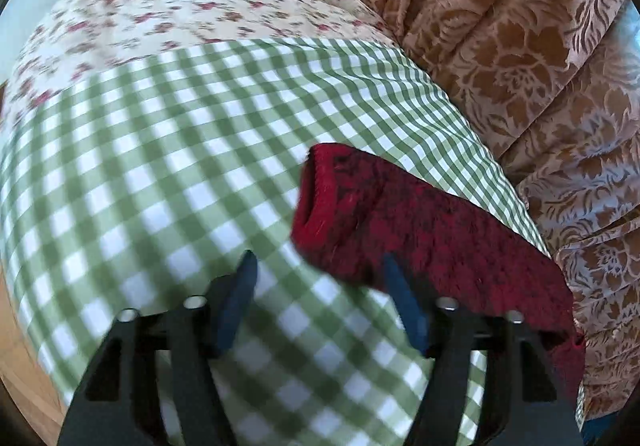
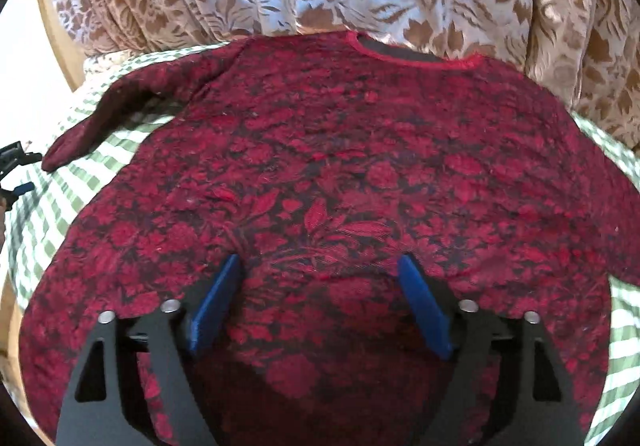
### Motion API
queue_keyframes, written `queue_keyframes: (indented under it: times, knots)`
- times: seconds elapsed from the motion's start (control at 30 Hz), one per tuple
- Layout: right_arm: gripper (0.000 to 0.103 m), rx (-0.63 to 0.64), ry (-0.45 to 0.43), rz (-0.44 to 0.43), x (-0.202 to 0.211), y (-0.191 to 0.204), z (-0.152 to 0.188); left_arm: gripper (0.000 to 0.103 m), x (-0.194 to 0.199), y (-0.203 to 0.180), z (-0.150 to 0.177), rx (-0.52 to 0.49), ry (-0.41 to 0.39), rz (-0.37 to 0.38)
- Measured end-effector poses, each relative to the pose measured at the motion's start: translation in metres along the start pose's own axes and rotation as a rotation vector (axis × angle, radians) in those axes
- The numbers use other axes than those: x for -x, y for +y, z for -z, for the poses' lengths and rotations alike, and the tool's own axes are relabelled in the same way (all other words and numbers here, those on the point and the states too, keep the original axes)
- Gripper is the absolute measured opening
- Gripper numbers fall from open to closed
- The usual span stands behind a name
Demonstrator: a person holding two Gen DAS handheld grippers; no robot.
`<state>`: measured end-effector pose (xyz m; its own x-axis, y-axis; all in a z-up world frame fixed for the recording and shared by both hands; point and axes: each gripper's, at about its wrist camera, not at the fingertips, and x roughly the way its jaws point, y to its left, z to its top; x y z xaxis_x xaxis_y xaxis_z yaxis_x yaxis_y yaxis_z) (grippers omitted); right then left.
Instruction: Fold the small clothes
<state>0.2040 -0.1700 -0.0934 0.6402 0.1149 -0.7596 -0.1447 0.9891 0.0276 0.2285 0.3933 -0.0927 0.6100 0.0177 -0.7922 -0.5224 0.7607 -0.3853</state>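
Red-and-black floral knit sweater (image 2: 328, 174) lies spread flat, front up, neckline at 12 o'clock, on a green-and-white gingham cloth (image 1: 160, 174) covering the surface. One sweater, two claws. The right claw (image 2: 320, 302) hovers over its lower body, jaws wide and empty; the left claw (image 1: 318, 298) hangs by the sleeve cuff (image 1: 320, 198) at 1 o'clock, half open, empty. Folding seems barely begun; next, the left claw should pinch the cuff and carry the sleeve across.
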Motion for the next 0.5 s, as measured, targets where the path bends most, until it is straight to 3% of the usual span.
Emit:
queue_keyframes:
  times: [0.03,0.07,0.1,0.27,0.4,0.5]
  knots:
    - [0.085,-0.012,-0.001,-0.014,-0.001,-0.003,0.000,0.038,-0.006,-0.002,-0.005,-0.009,0.010,-0.009]
    - [0.085,-0.018,0.001,-0.025,-0.001,-0.006,-0.001,0.017,-0.013,-0.005,-0.007,-0.023,0.019,-0.018]
    - [0.085,-0.019,0.000,-0.028,-0.001,-0.007,-0.001,0.011,-0.015,-0.009,-0.011,-0.040,0.015,-0.032]
    - [0.088,-0.005,-0.010,-0.010,-0.003,-0.003,0.001,0.010,-0.004,-0.029,-0.050,-0.087,-0.100,-0.081]
    - [0.089,0.002,-0.016,-0.003,-0.005,-0.002,0.001,0.010,-0.008,-0.056,-0.086,-0.154,-0.197,-0.191]
    - [0.090,0.007,-0.019,0.009,-0.006,0.000,0.002,0.010,-0.030,-0.072,-0.093,-0.212,-0.212,-0.295]
